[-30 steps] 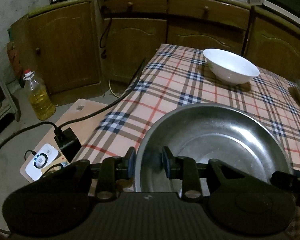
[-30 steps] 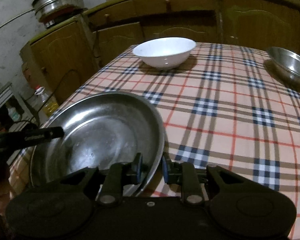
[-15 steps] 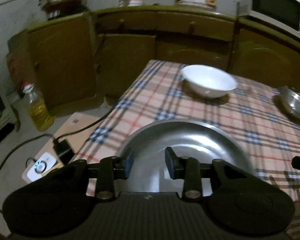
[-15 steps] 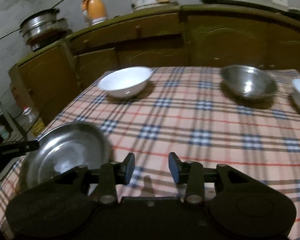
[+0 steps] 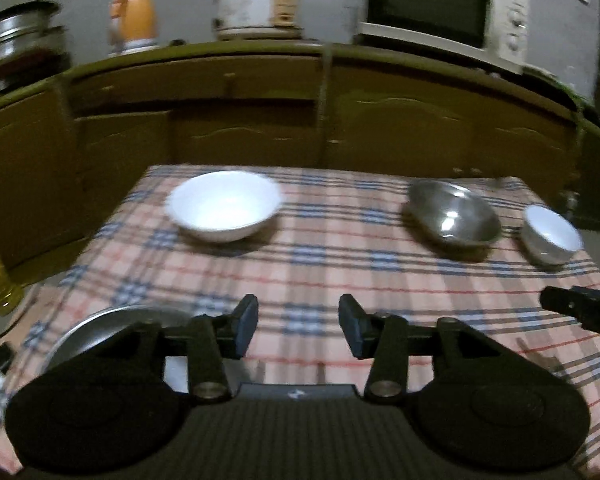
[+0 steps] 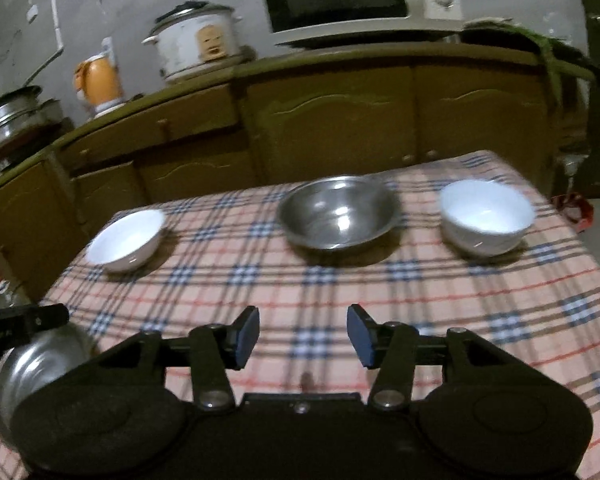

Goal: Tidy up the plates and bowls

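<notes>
Left wrist view: left gripper [image 5: 298,326] has jaws apart, holding nothing, above the checked tablecloth [image 5: 320,248]. Right gripper [image 6: 303,338] likewise spread and empty.

Steel plate [image 5: 112,326] sits at the near-left corner, close to the table edge. Wide white bowl [image 5: 224,205] is far-left, steel bowl [image 6: 337,213] far-centre, small white bowl [image 6: 486,216] far-right, all well apart from each other.

Risks, as I judge them:
- Plate is near the edge and partly hidden under the left gripper body; a blind sweep could knock it off.
- Steel bowl rim is thin and slick; an off-centre pinch likely slips or tips it.
- Cloth can bunch if a bowl is dragged instead of lifted.
- Both views are blurred and dim, so rim alignment is hard to confirm.
</notes>
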